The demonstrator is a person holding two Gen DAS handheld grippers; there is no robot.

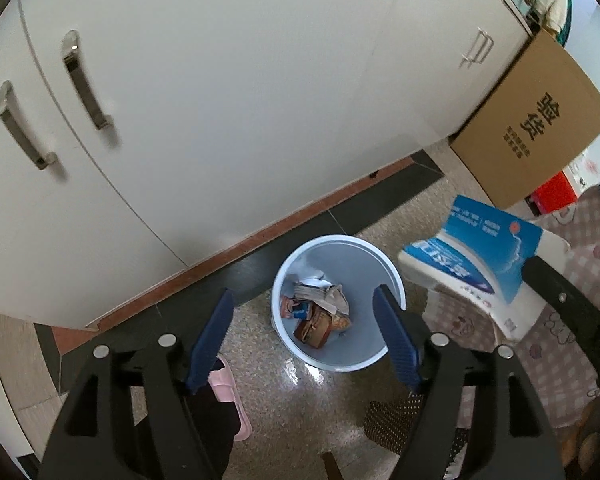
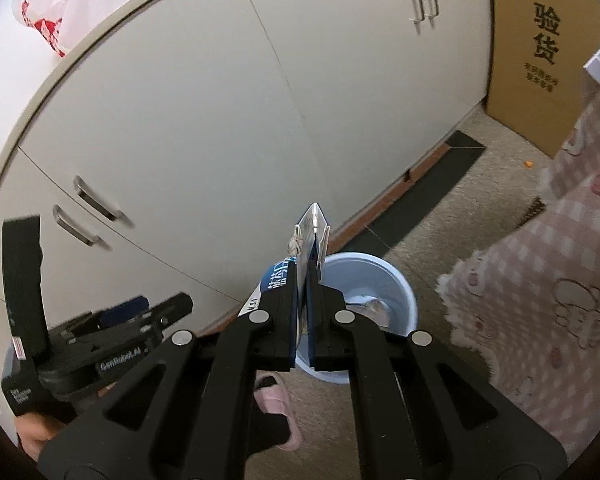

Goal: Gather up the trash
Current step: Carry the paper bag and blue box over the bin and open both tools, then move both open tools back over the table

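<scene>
the left gripper (image 1: 302,328) hangs over the bin (image 1: 284,276) with its fingers (image 1: 210,336) wide and nothing between them. the right gripper (image 2: 303,280) has its fingers pinched on a flattened blue-and-white carton (image 2: 314,228) — held just above the bin's rim. wrappers (image 1: 320,312) lie in the bin, which stands on the floor (image 1: 300,408) before a white cupboard (image 1: 220,100).

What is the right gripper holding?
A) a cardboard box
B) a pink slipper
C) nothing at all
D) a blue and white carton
D: the right gripper is shut on the flattened blue and white carton, beside the bin rather than in it.
</scene>
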